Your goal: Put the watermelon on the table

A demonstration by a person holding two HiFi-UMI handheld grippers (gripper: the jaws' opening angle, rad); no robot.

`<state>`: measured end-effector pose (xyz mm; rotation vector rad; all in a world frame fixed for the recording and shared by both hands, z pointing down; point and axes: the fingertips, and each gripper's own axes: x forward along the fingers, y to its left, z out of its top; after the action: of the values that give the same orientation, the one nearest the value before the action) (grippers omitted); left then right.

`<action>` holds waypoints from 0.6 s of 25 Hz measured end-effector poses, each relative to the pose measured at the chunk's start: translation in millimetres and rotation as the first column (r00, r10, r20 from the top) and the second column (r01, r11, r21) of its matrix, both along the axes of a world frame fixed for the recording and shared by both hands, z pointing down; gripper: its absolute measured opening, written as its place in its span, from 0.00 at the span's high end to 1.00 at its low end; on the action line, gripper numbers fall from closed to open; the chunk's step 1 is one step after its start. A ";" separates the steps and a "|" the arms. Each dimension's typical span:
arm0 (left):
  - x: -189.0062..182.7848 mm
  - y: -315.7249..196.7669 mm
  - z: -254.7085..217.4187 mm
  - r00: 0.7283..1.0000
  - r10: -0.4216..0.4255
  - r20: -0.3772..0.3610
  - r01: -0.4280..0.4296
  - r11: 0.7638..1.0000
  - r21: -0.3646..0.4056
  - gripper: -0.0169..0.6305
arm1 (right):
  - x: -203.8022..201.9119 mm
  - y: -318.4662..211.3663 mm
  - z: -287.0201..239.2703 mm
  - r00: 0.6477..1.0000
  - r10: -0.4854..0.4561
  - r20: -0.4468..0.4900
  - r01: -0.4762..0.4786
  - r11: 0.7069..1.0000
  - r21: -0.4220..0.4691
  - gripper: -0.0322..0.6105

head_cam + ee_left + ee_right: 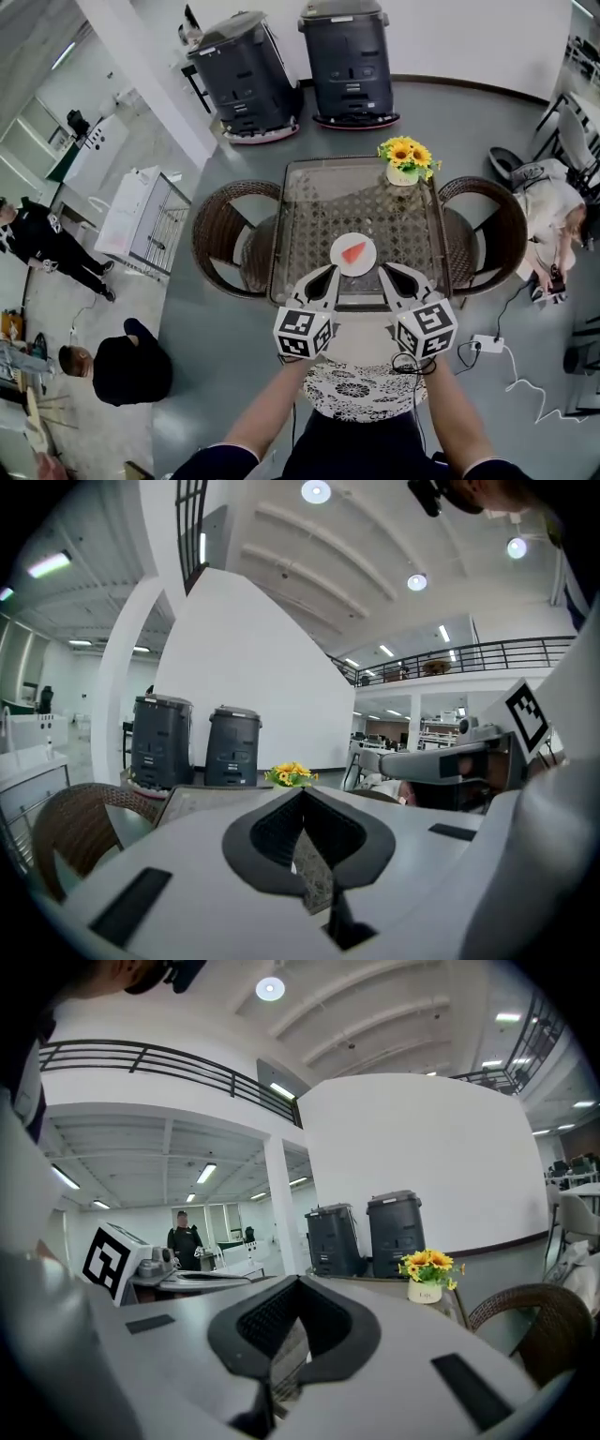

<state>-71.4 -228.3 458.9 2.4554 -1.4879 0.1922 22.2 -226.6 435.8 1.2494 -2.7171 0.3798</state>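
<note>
Looks finished: red watermelon wedge (353,251) on round white plate (353,271) atop glass-topped wicker surface (319,206). Pressed together, empty: left claw (328,273), right claw (384,270). Seemingly nothing left.

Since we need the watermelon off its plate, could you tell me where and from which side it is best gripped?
Probably across the wedge's two slanted sides, coming steeply from above on the near side: the watermelon lies flat in the middle of the plate, so a level approach would likely meet the plate first.
</note>
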 end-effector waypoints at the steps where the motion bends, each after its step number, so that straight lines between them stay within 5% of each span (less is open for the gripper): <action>1: 2.5 7.0 -8.5 1.000 0.007 -0.005 -0.007 1.000 0.015 0.96 | -2.0 3.0 -6.6 1.000 -0.009 0.005 0.009 1.000 0.015 0.95; 15: 27.8 62.0 -64.8 0.993 0.094 -0.069 -0.089 0.993 0.074 0.96 | -14.9 43.2 -48.5 0.995 -0.071 0.063 0.066 0.994 0.082 0.95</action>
<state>-43.6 -166.2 394.1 2.5593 -1.3766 0.0678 7.3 -183.4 387.3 1.1781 -2.8483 0.3137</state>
